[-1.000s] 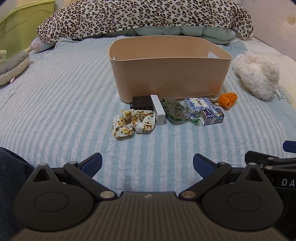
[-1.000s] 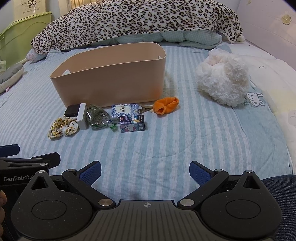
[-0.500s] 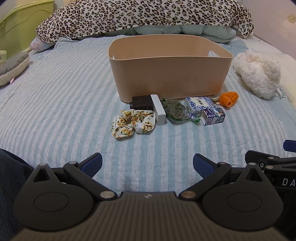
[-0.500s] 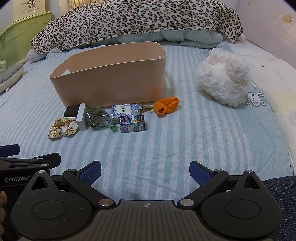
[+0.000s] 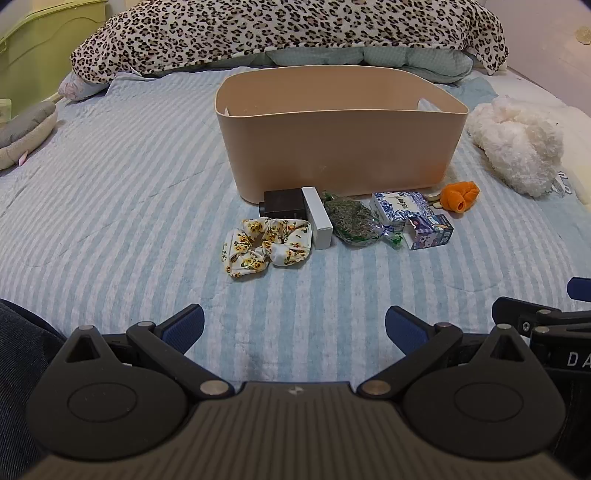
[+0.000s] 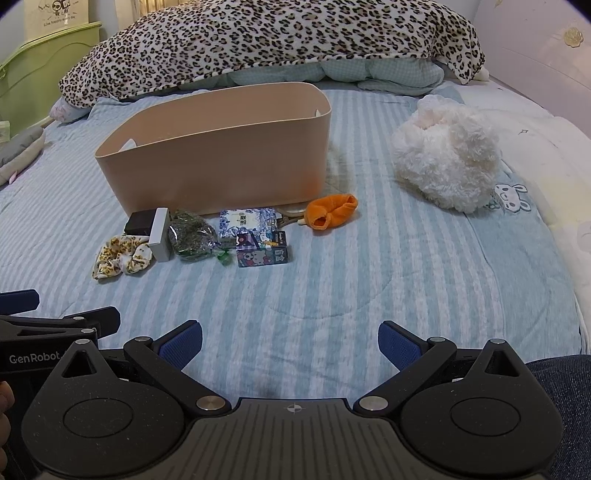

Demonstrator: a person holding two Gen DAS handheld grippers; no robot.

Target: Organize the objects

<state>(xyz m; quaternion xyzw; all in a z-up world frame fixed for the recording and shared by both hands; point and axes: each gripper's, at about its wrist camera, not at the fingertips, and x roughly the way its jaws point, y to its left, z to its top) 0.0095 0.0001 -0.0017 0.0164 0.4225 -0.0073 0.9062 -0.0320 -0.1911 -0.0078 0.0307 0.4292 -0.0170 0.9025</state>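
Note:
A tan plastic bin point(image 5: 340, 147) point(image 6: 221, 162) stands on the striped bed. Before it lie a floral scrunchie point(image 5: 264, 246) point(image 6: 122, 255), a dark box point(image 5: 282, 204), a white box point(image 5: 317, 218) point(image 6: 160, 234), a bag of green dried stuff point(image 5: 352, 220) point(image 6: 190, 234), a blue-white tissue pack point(image 5: 400, 206) point(image 6: 247, 220), a small cartoon box point(image 5: 428, 232) point(image 6: 263, 254) and an orange cloth item point(image 5: 460, 194) point(image 6: 332, 211). My left gripper point(image 5: 294, 326) is open and empty, short of the scrunchie. My right gripper point(image 6: 290, 341) is open and empty, short of the cartoon box.
A white fluffy plush point(image 5: 517, 151) point(image 6: 447, 162) lies right of the bin. A leopard-print blanket point(image 5: 288, 33) is piled behind it. A grey cushion point(image 5: 22, 133) lies at the far left, by green furniture point(image 6: 37, 59). My jeans-clad legs show at the frame edges.
Both grippers have crept slightly forward toward the objects, which look a little nearer. Both stay open; nothing on the bed has moved.

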